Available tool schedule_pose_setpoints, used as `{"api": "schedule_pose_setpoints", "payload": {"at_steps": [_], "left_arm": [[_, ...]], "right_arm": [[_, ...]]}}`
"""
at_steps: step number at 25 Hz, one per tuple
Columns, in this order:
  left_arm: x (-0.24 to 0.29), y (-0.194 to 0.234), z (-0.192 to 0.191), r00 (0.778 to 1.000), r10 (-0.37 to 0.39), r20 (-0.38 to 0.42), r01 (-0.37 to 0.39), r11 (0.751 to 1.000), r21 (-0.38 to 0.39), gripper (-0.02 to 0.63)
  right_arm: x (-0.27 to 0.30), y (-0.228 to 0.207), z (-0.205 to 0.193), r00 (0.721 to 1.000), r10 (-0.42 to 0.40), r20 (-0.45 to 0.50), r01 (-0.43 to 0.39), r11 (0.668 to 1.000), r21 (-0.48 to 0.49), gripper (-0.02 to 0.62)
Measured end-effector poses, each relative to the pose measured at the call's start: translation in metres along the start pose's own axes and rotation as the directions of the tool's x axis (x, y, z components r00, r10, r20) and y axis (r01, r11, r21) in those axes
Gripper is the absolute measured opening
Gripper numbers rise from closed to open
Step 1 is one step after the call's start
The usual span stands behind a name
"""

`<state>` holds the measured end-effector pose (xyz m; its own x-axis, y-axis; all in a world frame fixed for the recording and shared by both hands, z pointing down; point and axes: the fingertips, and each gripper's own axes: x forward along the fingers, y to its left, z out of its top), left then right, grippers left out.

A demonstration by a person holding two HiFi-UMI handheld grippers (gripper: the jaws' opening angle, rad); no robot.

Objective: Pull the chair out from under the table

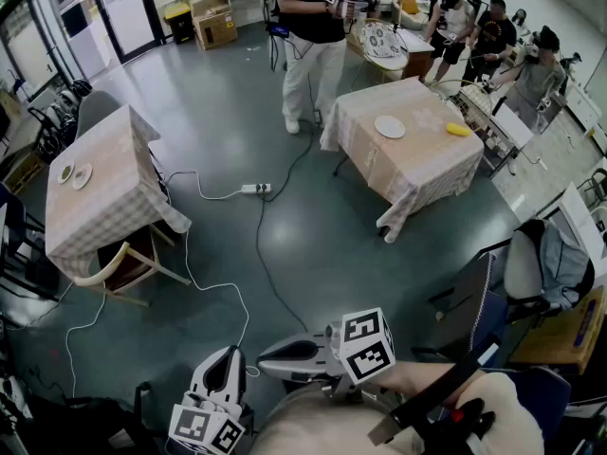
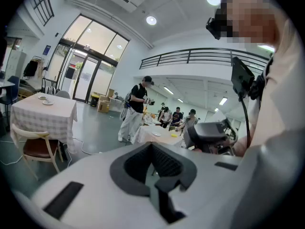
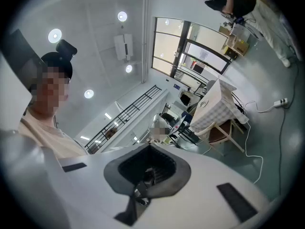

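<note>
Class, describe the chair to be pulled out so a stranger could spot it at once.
Find the checked-cloth table at the head view's left, bearing two small dishes. The chair is tucked under its near end. Unlike the grey chair at the far end, it has a pale wooden frame and brown seat.

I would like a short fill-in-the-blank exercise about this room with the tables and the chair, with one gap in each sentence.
The wooden chair stands at the table on the ____ side of the head view.
On the other table, a white plate lies near a ____ object.
The power strip lies on the ____ between the tables.
Missing words: left; yellow; floor.
</note>
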<state>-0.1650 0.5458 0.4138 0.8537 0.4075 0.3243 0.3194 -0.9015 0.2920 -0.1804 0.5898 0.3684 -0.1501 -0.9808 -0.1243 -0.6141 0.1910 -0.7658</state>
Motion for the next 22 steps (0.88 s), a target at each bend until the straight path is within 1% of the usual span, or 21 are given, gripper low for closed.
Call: {"api": "schedule_pose_setpoints", "payload": {"at_steps": [3,5,10,12,15,18,20,22], "left_arm": [[-0.018,0.007,0.001,1.000,-0.011,0.030,0.012,0.999,-0.035,0.006],[-0.029,0.012,0.000,0.999,-0.017,0.037,0.019,0.999,-0.040,0.006],[-0.054,0.017,-0.004,0.998,-0.023,0.053,0.025,0.999,-0.031,0.006],[-0.061,0.023,-0.006,0.999,-0.008,0.052,0.009,0.999,-0.031,0.006],[-0.065,0.034,-0.009,0.998,0.025,0.053,-0.026,1.000,0.010,0.005],[-0.068,0.041,-0.015,0.998,0.043,0.052,-0.047,0.996,0.079,0.005],[-0.075,0.043,-0.017,0.999,0.029,0.040,-0.032,0.995,0.096,0.005],[-0.081,0.040,-0.017,0.999,0.003,0.035,-0.006,0.996,0.094,0.005]], "right_arm": [[0.025,0.016,-0.006,0.999,0.031,0.020,-0.032,0.999,0.018,0.009],[0.043,0.024,-0.011,0.999,0.042,0.028,-0.043,0.999,0.020,0.009],[0.070,0.038,-0.024,1.000,0.025,0.014,-0.025,1.000,-0.013,0.009],[0.075,0.039,-0.029,1.000,0.010,-0.001,-0.010,1.000,-0.023,0.009],[0.079,0.034,-0.035,0.999,-0.020,-0.026,0.019,0.999,-0.048,0.009],[0.090,0.029,-0.046,0.995,-0.032,-0.095,0.023,0.995,-0.101,0.009],[0.103,0.034,-0.053,0.990,-0.052,-0.133,0.030,0.987,-0.157,0.009],[0.113,0.042,-0.057,0.987,-0.071,-0.141,0.040,0.977,-0.209,0.009]]}}
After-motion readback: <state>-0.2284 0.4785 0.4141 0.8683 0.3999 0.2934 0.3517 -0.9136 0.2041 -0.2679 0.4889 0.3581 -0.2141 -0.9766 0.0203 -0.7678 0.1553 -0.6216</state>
